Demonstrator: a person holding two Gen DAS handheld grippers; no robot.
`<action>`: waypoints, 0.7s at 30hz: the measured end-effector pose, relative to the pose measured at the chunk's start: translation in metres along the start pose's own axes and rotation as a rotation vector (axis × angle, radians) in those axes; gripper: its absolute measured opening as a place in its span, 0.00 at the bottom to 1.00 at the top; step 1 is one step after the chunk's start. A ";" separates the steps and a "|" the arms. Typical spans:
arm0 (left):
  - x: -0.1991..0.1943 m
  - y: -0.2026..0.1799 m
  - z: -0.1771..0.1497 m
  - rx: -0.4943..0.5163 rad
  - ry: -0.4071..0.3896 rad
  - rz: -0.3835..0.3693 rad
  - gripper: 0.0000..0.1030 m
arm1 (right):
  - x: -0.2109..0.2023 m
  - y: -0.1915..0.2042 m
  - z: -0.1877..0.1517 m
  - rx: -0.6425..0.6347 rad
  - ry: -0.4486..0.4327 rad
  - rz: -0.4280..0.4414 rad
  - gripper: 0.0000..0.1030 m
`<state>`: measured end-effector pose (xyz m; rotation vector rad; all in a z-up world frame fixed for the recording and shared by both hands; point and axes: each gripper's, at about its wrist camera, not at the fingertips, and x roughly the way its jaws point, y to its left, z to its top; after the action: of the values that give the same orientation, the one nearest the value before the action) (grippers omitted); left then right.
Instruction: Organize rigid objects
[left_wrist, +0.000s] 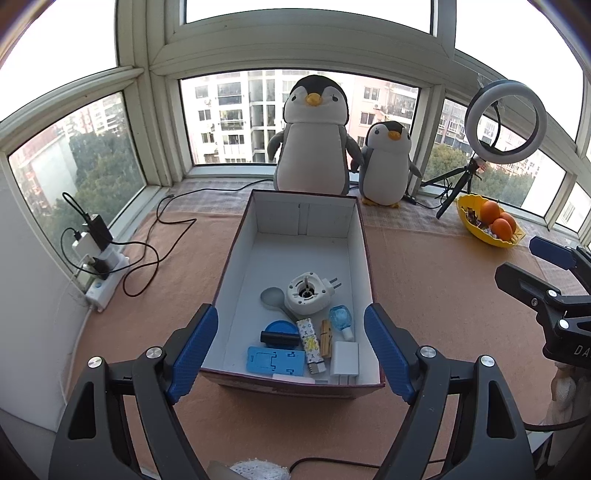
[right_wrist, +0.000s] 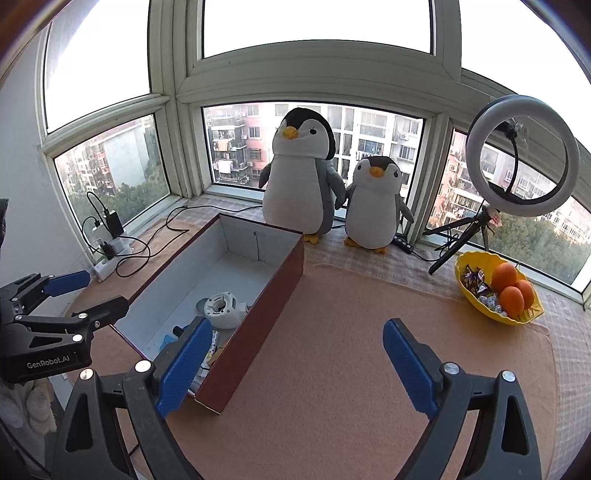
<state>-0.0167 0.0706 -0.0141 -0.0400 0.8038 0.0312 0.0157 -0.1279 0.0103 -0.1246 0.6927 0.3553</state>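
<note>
Both grippers stand released, nothing between the jaws: left gripper (left_wrist: 290, 349) hangs over the near end of the box (left_wrist: 236, 254), right gripper (right_wrist: 295, 363) sits over bare mat (right_wrist: 332, 332) to the box's right in its own view. We see the rigid items already in the box, bunched at its near end in the lower centre of the left view: white plug-in unit (left_wrist: 308, 297), spoon (left_wrist: 272, 298), blue round lid (left_wrist: 279, 328), blue phone stand (left_wrist: 276, 363), patterned lighter (left_wrist: 310, 341), clothespin (left_wrist: 326, 339), white charger (left_wrist: 345, 360), small blue bottle (left_wrist: 340, 319). We find no loose item on the mat. Box long axis runs away from the left fingers, toward the penguins (left_wrist: 314, 136). Left hand is plainly nearer the contents; the right would have to cross the red side wall (right_wrist: 258, 325). We judge the sorting near done.
</note>
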 end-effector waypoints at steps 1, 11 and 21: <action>0.000 0.000 0.000 0.002 0.000 0.003 0.79 | 0.000 0.000 0.000 0.000 -0.001 -0.001 0.89; 0.001 0.001 -0.001 -0.007 0.007 0.021 0.79 | 0.003 0.003 -0.002 -0.008 0.008 0.006 0.89; 0.004 0.002 0.000 -0.017 0.013 0.014 0.81 | 0.005 0.001 -0.002 0.000 0.009 0.001 0.89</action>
<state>-0.0140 0.0728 -0.0165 -0.0502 0.8172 0.0513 0.0177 -0.1258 0.0053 -0.1261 0.7014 0.3562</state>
